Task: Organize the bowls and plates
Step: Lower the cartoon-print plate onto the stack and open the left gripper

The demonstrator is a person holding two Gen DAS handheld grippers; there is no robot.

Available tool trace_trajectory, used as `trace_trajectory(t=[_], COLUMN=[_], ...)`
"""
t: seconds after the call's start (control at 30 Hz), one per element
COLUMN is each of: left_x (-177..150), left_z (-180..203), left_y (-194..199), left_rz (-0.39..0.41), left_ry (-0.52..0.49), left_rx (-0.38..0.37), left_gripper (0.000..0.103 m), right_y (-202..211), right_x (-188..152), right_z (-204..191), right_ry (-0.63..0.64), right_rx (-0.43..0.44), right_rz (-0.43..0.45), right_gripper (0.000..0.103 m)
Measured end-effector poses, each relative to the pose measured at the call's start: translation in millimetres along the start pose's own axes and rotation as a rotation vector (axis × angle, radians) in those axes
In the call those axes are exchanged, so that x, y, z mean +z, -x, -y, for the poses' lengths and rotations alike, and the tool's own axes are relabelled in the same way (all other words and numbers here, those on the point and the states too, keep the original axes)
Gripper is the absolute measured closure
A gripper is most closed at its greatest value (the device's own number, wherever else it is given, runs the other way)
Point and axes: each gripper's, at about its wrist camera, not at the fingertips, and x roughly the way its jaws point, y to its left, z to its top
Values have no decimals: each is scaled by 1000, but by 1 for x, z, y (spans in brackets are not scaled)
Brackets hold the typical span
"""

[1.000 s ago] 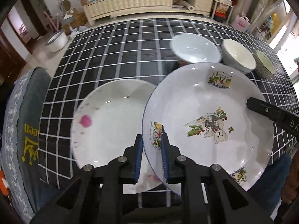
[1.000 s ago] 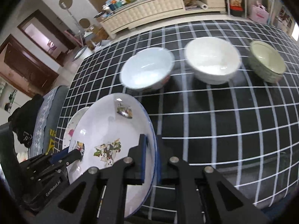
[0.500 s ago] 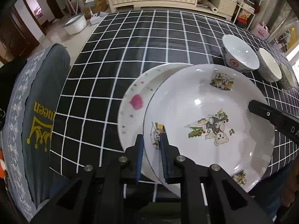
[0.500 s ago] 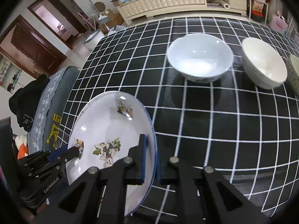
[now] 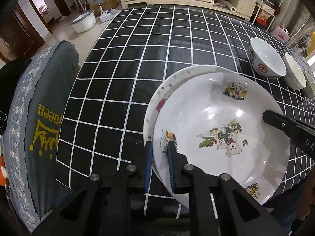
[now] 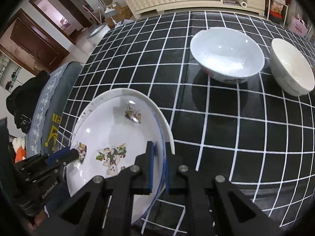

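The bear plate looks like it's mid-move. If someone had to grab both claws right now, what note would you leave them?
Left claw: shut on the bear plate at its left rim.
Right claw: shut on the same plate's right rim.
The bear plate is over the pink-spotted plate, almost centred; whether it already rests on it is not clear.
Three bowls stand apart in a row: red-marked bowl, white bowl, patterned bowl at the frame edge.
Done: plates nearly stacked.
Left: probably set the plate down, release, then nest the bowls.
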Motion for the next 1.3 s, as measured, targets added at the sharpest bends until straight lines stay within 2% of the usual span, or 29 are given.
trace_trajectory(t=[0.13,0.17,0.23,0.37,0.6,0.7,0.77,0.9,0.93,0.97,1.03,1.07,1.13,1.3], left_x=[1,2,3,5,2,1,1,6,7,8,9,9,11,19], left_z=[1,1,5,17,17,19,20,26,29,31,38,41,50,71], left_y=[-1,1,4,8,7,11,17,32,37,40,52,57,67,90], left_rz=[9,18,19,48,37,49,63,108,121,132,172,187,212,272], left_ry=[-16,-20,-22,-64,-40,-36,-32,-32,-37,-43,-59,-67,-101,-145], left_rx=[13,-7,-78,-17,-37,-42,-42,-56,-57,-55,-37,-30,-42,-60], left_gripper=[94,102,102,102,102,95,85,84,81,73,61,60,60,60], right_y=[-1,-2,-6,-9,10,22,32,53,58,62,76,83,94,124], right_x=[1,1,-1,-4,-6,-6,-5,-6,-6,-6,-6,-5,-5,0], right_z=[-4,-5,-7,-2,-8,-8,-8,-8,-7,-8,-9,-11,-13,-5], right_ry=[7,11,11,-17,34,46,52,68,69,69,81,94,114,115], right_rx=[4,10,10,12,-48,-62,-74,-104,-112,-115,-128,-146,-168,-204], right_rz=[1,-4,-20,-21,33,64,83,122,137,151,183,199,227,298], right_gripper=[91,91,91,89,89,89,89,89,89,89,83,80,65,43])
